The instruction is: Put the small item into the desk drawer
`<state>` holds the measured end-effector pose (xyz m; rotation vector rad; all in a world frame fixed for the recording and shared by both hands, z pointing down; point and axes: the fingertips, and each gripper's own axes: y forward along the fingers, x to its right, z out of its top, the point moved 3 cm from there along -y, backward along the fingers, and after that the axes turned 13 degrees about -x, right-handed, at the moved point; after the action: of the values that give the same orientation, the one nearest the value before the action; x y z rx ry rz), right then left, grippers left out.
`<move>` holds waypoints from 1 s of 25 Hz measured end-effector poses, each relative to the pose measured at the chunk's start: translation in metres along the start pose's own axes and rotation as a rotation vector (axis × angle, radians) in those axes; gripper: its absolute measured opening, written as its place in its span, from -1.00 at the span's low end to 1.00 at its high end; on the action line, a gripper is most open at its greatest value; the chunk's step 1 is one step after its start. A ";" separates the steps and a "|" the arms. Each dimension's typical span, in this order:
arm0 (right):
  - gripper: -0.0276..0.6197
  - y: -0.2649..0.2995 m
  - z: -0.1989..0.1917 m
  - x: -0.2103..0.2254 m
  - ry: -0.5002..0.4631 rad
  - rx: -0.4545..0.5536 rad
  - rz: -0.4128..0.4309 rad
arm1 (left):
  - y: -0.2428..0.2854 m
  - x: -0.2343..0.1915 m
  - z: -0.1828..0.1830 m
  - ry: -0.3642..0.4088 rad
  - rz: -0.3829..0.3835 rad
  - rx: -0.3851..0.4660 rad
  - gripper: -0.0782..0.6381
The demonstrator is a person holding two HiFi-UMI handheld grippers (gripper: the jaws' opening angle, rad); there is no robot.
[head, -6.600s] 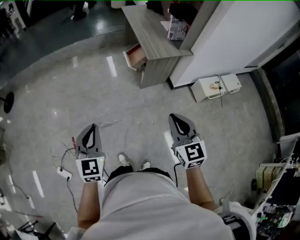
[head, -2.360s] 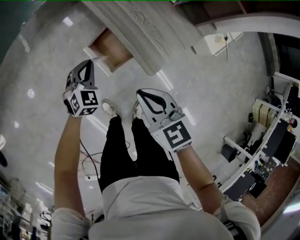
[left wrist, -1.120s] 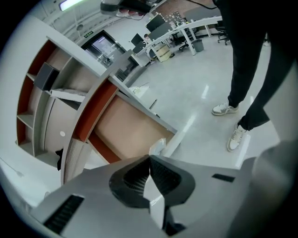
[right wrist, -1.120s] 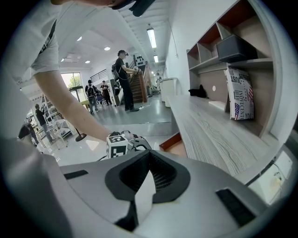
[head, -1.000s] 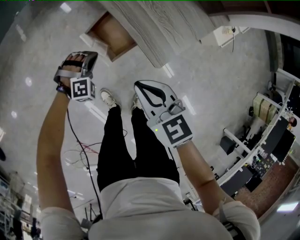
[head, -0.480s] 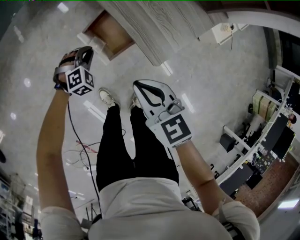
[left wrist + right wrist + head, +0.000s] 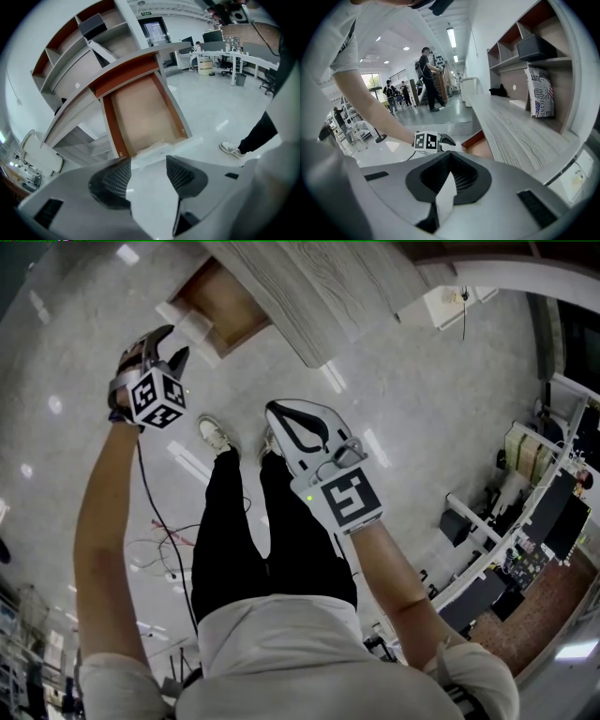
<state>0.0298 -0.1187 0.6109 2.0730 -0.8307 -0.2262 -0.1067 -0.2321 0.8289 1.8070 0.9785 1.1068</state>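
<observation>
The desk drawer (image 7: pixel 225 310) stands pulled out under the grey wood desk top (image 7: pixel 300 296). In the left gripper view its brown floor (image 7: pixel 140 108) looks bare, and I cannot make out the small item anywhere. My left gripper (image 7: pixel 172 341) hangs just short of the drawer's white front (image 7: pixel 157 147). Its jaws (image 7: pixel 147 166) are opening and nothing shows between them. My right gripper (image 7: pixel 274 411) is held lower, over the floor beside the desk, with its jaws shut and empty (image 7: pixel 450 157).
My legs in black trousers and white shoes (image 7: pixel 214 435) stand right before the desk. Cables (image 7: pixel 159 540) lie on the floor at the left. Workbenches (image 7: pixel 534 521) fill the right. Shelves over the desk hold a printed box (image 7: pixel 541 91). People (image 7: pixel 426 77) stand far off.
The left gripper's jaws have gone from shut to wide apart, and the gripper has turned a little near the drawer front. The right gripper has stayed in place.
</observation>
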 end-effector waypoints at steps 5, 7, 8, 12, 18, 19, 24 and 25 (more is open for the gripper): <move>-0.85 -0.002 -0.002 -0.004 -0.015 -0.001 0.002 | -0.007 0.002 -0.006 -0.050 0.009 0.002 -0.08; -0.84 -0.005 -0.001 -0.008 -0.030 -0.003 0.002 | -0.013 -0.001 -0.009 -0.120 0.012 0.010 -0.08; -0.84 -0.007 0.000 -0.010 -0.037 -0.001 0.001 | -0.017 -0.004 -0.011 -0.166 0.013 0.017 -0.08; -0.85 -0.022 0.010 -0.009 -0.054 0.013 -0.006 | -0.033 -0.017 -0.010 -0.357 0.036 0.058 -0.08; -0.84 -0.068 0.027 -0.016 -0.088 0.052 -0.009 | -0.095 -0.028 -0.007 -0.596 0.127 0.137 -0.16; -0.85 -0.070 0.029 -0.016 -0.093 0.059 -0.011 | -0.102 -0.029 -0.009 -0.640 0.133 0.149 -0.23; -0.85 -0.091 0.040 -0.015 -0.117 0.110 -0.011 | -0.149 -0.033 -0.009 -0.798 0.196 0.211 -0.62; -0.84 -0.099 0.043 -0.015 -0.117 0.122 -0.006 | -0.163 -0.032 -0.007 -0.817 0.211 0.224 -0.67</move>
<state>0.0466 -0.0979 0.5053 2.1926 -0.9290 -0.3098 -0.1570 -0.1953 0.6749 2.2899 0.4286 0.2847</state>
